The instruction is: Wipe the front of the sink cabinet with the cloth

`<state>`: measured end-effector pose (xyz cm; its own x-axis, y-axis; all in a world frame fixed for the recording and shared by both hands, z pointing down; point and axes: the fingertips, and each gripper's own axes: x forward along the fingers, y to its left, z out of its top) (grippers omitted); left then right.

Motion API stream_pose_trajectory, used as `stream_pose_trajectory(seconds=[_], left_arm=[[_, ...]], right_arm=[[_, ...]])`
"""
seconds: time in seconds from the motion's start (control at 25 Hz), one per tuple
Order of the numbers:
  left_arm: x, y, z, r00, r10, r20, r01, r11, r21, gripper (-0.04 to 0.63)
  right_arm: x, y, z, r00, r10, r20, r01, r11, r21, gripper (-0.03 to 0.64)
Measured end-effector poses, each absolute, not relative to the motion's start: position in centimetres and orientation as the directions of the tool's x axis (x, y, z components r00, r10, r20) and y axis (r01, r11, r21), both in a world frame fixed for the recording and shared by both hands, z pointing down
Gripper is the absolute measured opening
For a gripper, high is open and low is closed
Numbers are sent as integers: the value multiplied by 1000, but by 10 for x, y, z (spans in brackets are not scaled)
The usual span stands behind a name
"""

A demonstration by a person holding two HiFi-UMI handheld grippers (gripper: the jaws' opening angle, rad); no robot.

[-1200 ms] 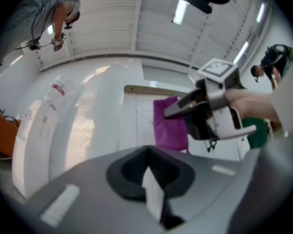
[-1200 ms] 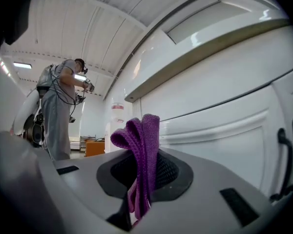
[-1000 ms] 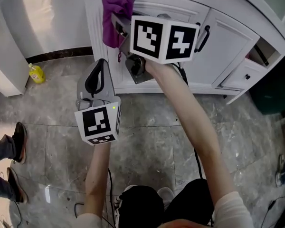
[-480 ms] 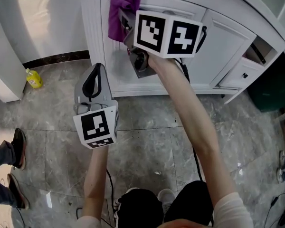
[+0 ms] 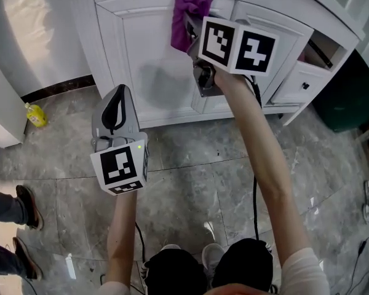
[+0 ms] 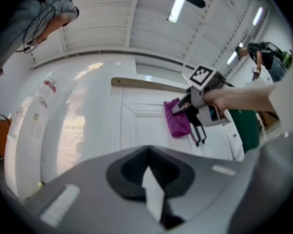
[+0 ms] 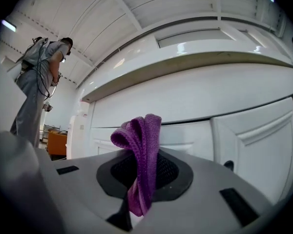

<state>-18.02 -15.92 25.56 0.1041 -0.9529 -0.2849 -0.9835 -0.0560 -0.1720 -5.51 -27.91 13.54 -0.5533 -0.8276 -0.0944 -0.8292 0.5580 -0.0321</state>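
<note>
The purple cloth (image 5: 187, 16) is clamped in my right gripper (image 5: 194, 31), which is shut on it and holds it against the top of the white sink cabinet's (image 5: 141, 60) left door. In the right gripper view the cloth (image 7: 141, 155) stands folded between the jaws of the right gripper (image 7: 138, 201), close to the cabinet front (image 7: 195, 101). My left gripper (image 5: 117, 93) hangs lower, over the floor, shut and holding nothing. The left gripper view has the left gripper (image 6: 153, 194) pointing at the cabinet door, with the cloth (image 6: 177, 119) and the right gripper (image 6: 183, 107) ahead.
A yellow bottle (image 5: 34, 114) stands on the grey tile floor at the left. Another person's shoe (image 5: 28, 205) is at the left edge. At the cabinet's right a drawer (image 5: 325, 49) is open, beside a dark green bin (image 5: 350, 97). A black door handle (image 7: 229, 165) is near the cloth.
My right gripper has slid the cloth to the right along the top of the left cabinet door, away from the cabinet's left edge. The left gripper has kept its place, still shut.
</note>
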Motion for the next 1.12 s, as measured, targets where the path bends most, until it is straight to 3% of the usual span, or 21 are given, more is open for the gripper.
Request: stream_pose_trajectory(seconds=[0.48,1.12], left_arm=[[-164,-165,276,140,-947,-289,-975,-80,-209,5],[-210,-139,285,70,-957,-283,-977,-8,-214,5]], right_arm=[[26,-295,140,-467,-879,-94,-882,471,-18,52],[19,-272,138,-442,-886,-142,-895,447,-1,51]])
